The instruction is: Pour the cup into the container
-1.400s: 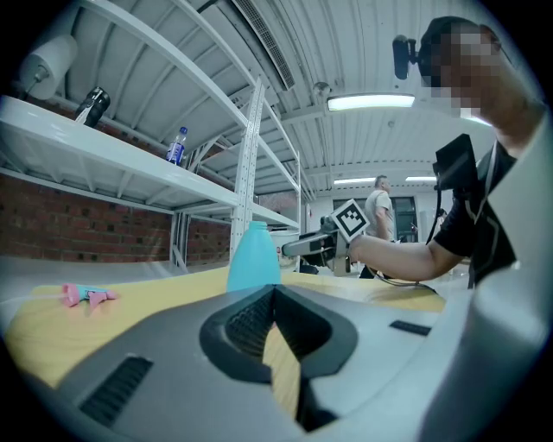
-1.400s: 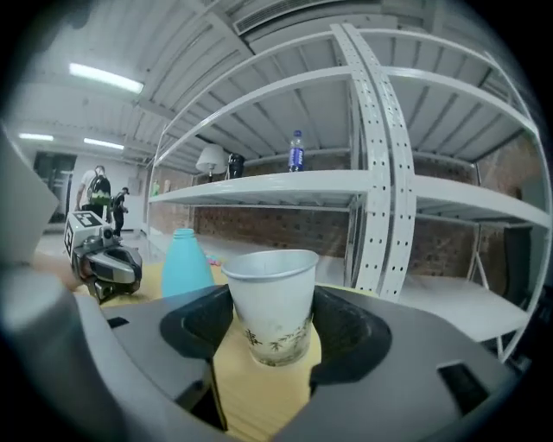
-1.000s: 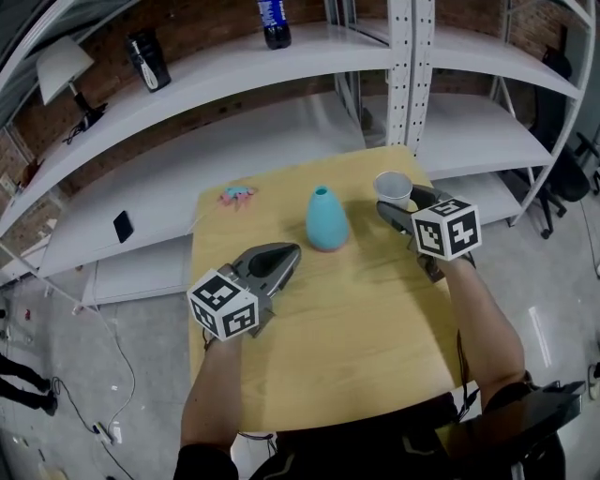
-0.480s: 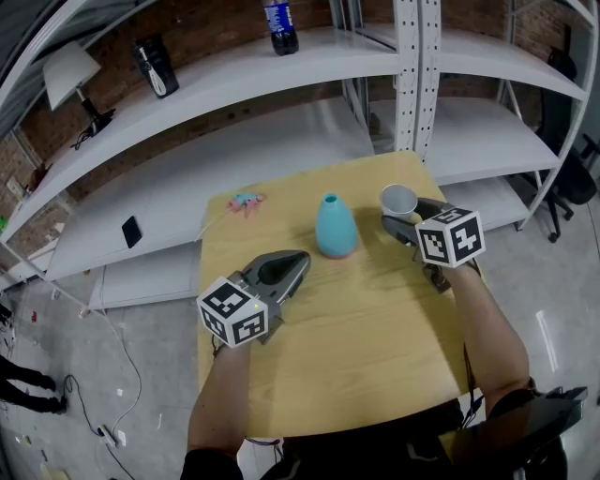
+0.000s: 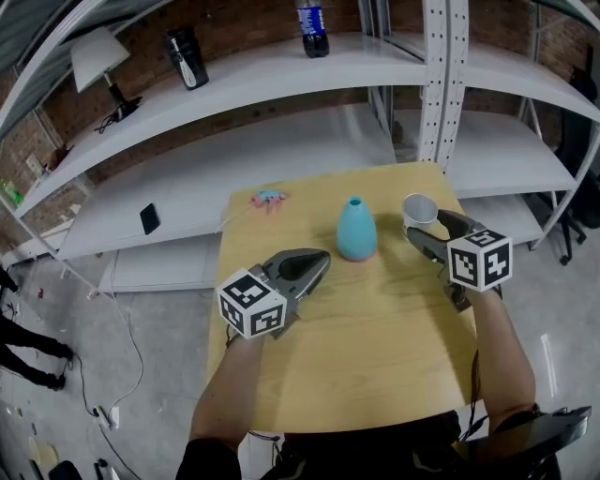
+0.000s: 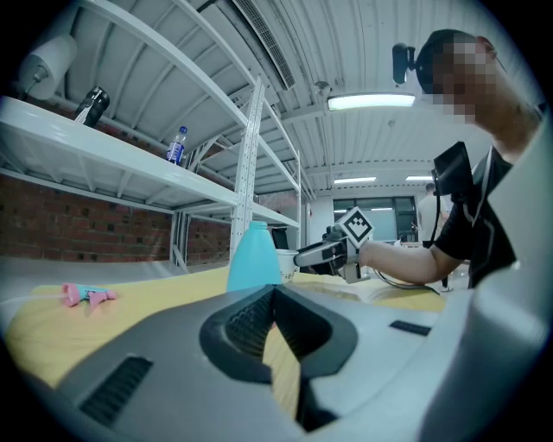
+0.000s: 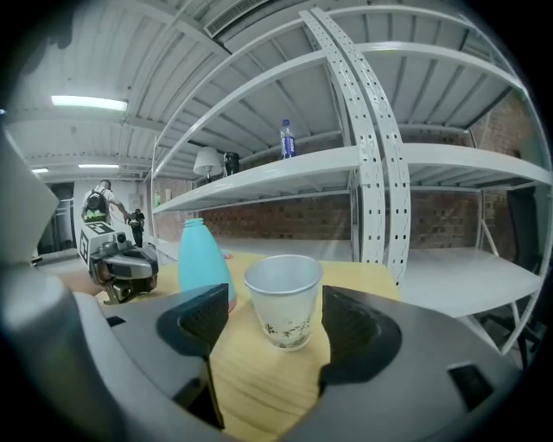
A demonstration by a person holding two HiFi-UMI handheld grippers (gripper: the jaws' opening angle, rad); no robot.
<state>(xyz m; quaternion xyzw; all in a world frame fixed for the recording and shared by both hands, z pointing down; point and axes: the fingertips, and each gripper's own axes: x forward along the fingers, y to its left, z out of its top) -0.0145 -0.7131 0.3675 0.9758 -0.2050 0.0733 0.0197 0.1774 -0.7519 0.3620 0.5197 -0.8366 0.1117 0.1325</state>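
White paper cup (image 5: 419,208) (image 7: 283,298) stands upright near the far right corner of the light wooden table (image 5: 375,337). Its long axis is vertical, mouth up, base flat on the wood. Some dark print low on its wall, too small to read.

Right gripper (image 5: 427,225) (image 7: 275,324) points at the cup nearly level, tipped slightly down. Its jaws have just been opening and stand wide. The cup is btwn the pads w/ a clear gap each side, so no pad touches it and nothing is gripped.

Light-blue bottle-shaped container (image 5: 356,229) (image 7: 202,268) (image 6: 254,255) sits to the left of the cup, near it but apart. It's also upright: wide base down, narrow neck and opening up, axis vertical.

Left gripper (image 5: 319,258) (image 6: 275,298) is over the table's mid-left, tips aimed toward the container but well short of it. Its jaws are closed tip to tip w/ nothing btwn them.

Small pink object (image 5: 268,198) (image 6: 86,295) lies near the far left table edge. Dark plastic bottle (image 5: 312,19) stands on the white metal shelf (image 5: 244,80) behind.
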